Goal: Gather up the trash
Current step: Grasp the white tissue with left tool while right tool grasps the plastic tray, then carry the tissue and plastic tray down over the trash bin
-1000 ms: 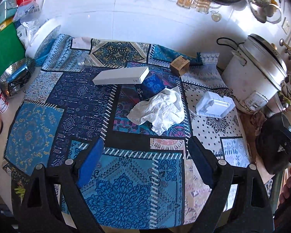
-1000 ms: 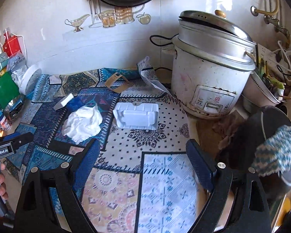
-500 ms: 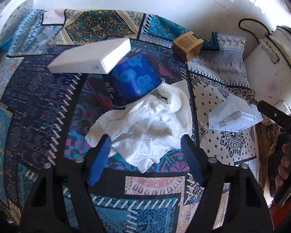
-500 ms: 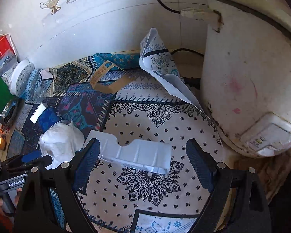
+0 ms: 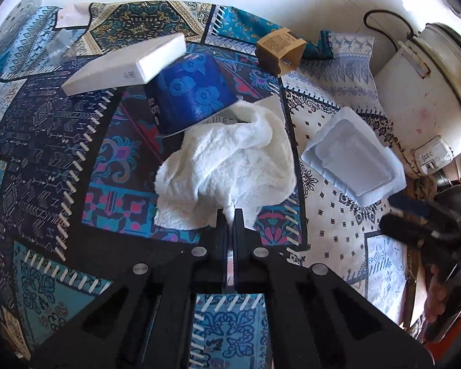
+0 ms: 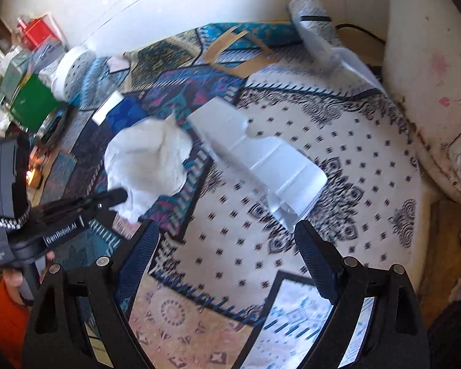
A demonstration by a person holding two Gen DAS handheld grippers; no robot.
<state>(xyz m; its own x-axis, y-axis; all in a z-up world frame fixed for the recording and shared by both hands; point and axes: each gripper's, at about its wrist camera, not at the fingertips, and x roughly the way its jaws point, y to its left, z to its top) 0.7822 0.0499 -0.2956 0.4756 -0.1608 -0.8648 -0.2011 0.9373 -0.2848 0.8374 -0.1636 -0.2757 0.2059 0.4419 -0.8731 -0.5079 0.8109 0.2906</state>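
Observation:
A crumpled white paper towel lies on the patterned tablecloth. My left gripper is shut on its near edge, with a pinch of paper between the pads. The right wrist view shows the same towel with the left gripper at its lower edge. A white plastic tray lies just beyond my right gripper, which stands open and holds nothing. In the left wrist view the tray sits to the right of the towel.
A long white box rests on a blue box behind the towel. A brown carton stands further back. A white rice cooker stands at the right. A cardboard strip and a clear wrapper lie by the wall.
My left gripper came down onto the paper towel and shut on its near edge. My right gripper sank and tipped down towards the white tray, staying open.

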